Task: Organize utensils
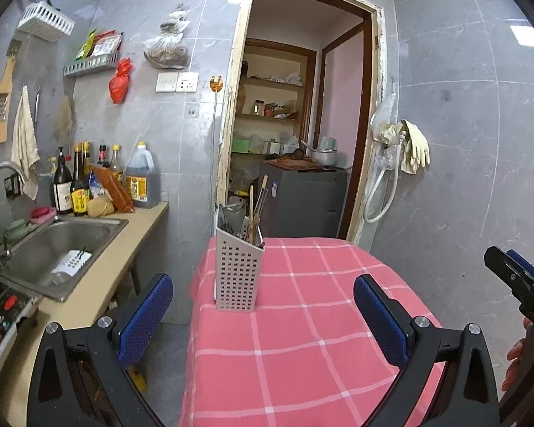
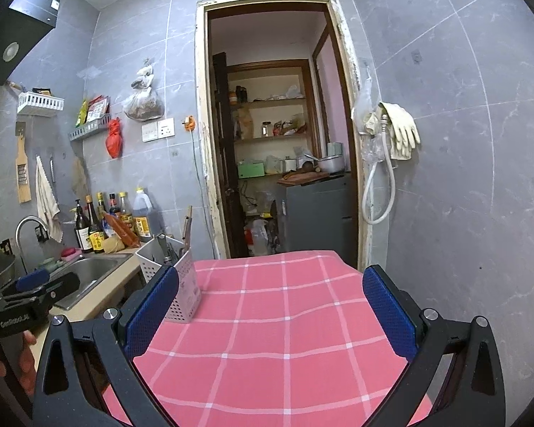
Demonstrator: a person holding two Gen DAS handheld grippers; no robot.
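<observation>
Utensil holder (image 1: 238, 270) upright on table (image 1: 302, 338); both fingers (image 1: 146, 316) wide, empty.

Table (image 1: 302, 338) covered by pink cloth with white check lines. Perforated white utensil holder (image 1: 236, 274) upright at far left corner, chopsticks (image 1: 254, 213) and other utensils inside. Rest of cloth bare.

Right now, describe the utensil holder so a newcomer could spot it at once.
Start at the table with the pink checked cloth in front of the doorway. On its left edge, the side nearest the sink, stands the utensil holder: an upright pale plastic caddy with square perforations and a slanted top. It is the only thing on the cloth, with chopsticks poking out.
</observation>
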